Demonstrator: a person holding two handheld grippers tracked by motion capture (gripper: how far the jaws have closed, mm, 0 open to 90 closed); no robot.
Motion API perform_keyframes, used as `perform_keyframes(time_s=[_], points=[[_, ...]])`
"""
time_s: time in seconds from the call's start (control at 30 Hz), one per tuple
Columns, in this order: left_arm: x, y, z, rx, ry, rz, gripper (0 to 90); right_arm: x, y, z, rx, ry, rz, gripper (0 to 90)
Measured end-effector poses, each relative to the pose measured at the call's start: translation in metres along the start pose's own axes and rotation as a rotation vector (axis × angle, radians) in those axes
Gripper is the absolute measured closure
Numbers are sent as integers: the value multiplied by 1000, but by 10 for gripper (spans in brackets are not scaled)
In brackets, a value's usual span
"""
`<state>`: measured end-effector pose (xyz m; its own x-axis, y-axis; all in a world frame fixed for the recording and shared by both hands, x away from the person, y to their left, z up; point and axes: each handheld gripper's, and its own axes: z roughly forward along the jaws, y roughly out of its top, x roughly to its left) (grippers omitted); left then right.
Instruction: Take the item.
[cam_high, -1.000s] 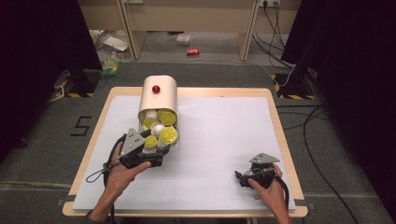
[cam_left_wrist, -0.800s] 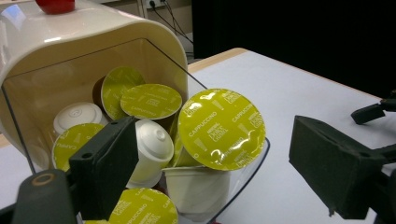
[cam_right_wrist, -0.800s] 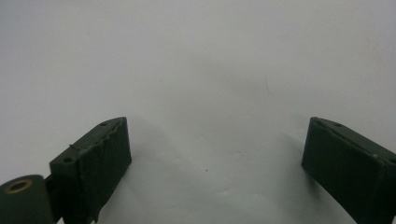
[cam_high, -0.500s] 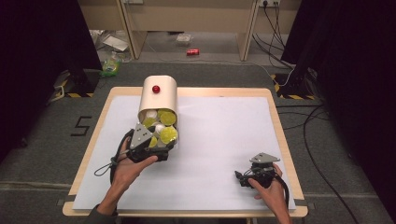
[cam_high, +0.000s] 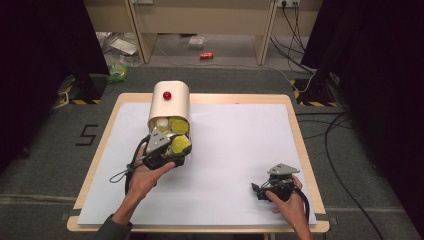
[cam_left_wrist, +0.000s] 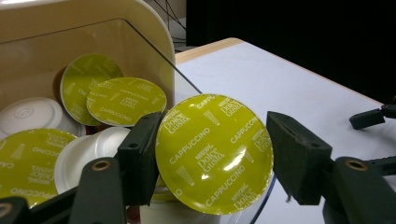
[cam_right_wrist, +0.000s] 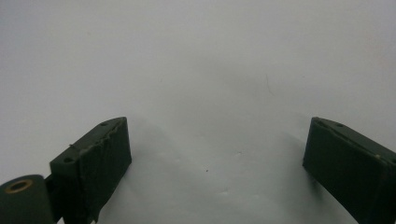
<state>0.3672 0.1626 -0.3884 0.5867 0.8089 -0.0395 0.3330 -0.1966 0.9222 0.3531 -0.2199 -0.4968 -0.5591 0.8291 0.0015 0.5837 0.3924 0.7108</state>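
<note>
While the left gripper (cam_left_wrist: 212, 161) sits at the mouth of the cream-coloured, round-topped capsule dispenser with a red knob (cam_high: 169, 104) near the table's far left, its two black jaws stand wide apart on either side of a round coffee capsule with a glossy lime-green foil lid printed "Cappuccino" (cam_left_wrist: 214, 153); one jaw looks just beside or touching the lid's edge, the other is clearly apart from it, so nothing is gripped yet. That capsule leans at the front lip of the dispenser's clear tray, with more green-lidded capsules (cam_left_wrist: 125, 101) and white plastic capsules (cam_left_wrist: 32, 114) heaped behind it inside. By the look of it, the step in hand is the reach to pick one capsule from the pile. The next move likely calls for closing squarely across the capsule's rim, gently enough not to dent the foil or tip it off the tray's edge, then drawing it back without dragging its neighbours out. Farther right, the white table cover (cam_high: 240, 145) lies bare, and near the front right corner the right gripper (cam_high: 265, 190) rests low over the cover, jaws spread with nothing between them.
</note>
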Motion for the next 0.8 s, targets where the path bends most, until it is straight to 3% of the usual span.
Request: perform_keyframes(time_s=[0.17,0.4,0.8], points=[[-1,0,-3,-12,0,12,390,0,0,0,0,-1,0,78],[3,6,-20,-50,-14,6,391,0,0,0,0,-1,0,78],[15,9,-47,-68,-11,-7,390,0,0,0,0,-1,-3,78]])
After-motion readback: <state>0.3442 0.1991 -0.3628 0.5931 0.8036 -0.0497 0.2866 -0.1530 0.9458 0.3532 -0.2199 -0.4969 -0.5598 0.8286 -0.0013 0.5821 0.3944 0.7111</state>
